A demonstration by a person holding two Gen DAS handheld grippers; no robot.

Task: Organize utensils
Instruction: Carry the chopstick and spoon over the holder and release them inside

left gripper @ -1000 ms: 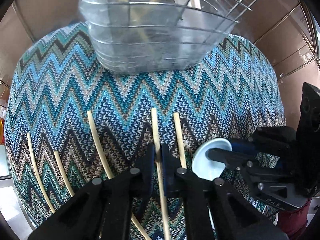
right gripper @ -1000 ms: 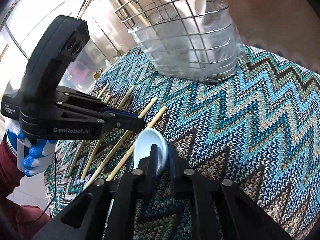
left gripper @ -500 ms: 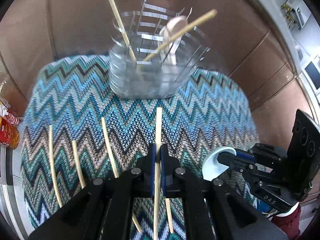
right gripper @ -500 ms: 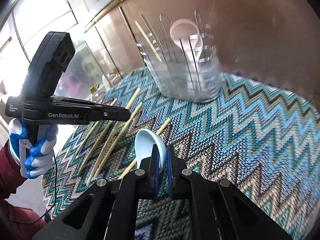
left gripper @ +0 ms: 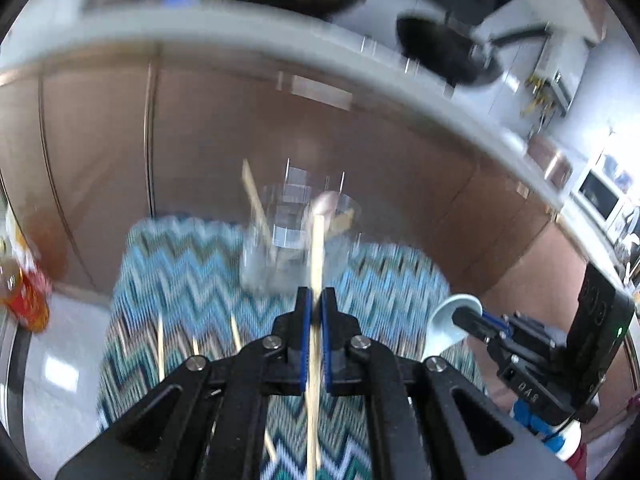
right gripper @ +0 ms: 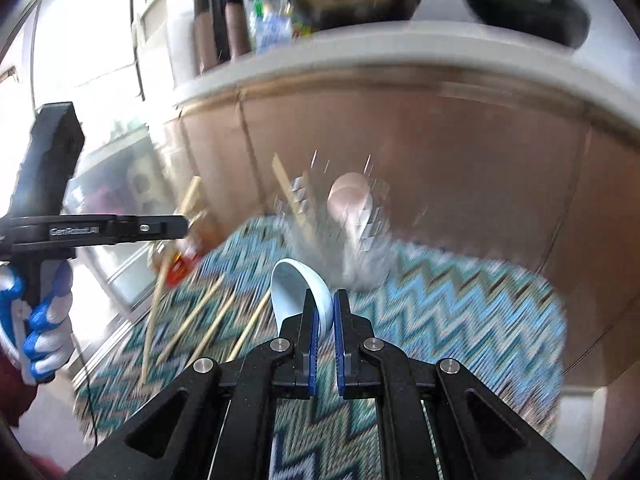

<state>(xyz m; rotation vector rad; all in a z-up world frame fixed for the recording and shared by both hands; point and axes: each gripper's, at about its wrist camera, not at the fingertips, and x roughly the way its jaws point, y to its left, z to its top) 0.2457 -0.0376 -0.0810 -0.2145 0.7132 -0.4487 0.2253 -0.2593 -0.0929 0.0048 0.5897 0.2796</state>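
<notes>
My left gripper (left gripper: 315,304) is shut on a wooden chopstick (left gripper: 317,264) and holds it high above the zigzag cloth (left gripper: 180,256), pointing at the wire utensil holder (left gripper: 296,236). The holder has chopsticks and a pale spoon in it. My right gripper (right gripper: 324,304) is shut on a light blue ceramic spoon (right gripper: 296,288), lifted above the cloth (right gripper: 440,304). The spoon also shows in the left wrist view (left gripper: 448,324). The holder (right gripper: 340,224) stands at the far end of the cloth. Several chopsticks (right gripper: 200,316) lie on the cloth at the left.
A brown cabinet front (left gripper: 400,168) stands behind the cloth under a white counter (left gripper: 240,36) with dark pans. A red-labelled bottle (left gripper: 24,296) stands at the cloth's left. Both views are motion-blurred.
Both grippers have risen well above the cloth and pulled back, the left carrying the chopstick, the right the blue spoon. The holder now looks smaller and farther away.
</notes>
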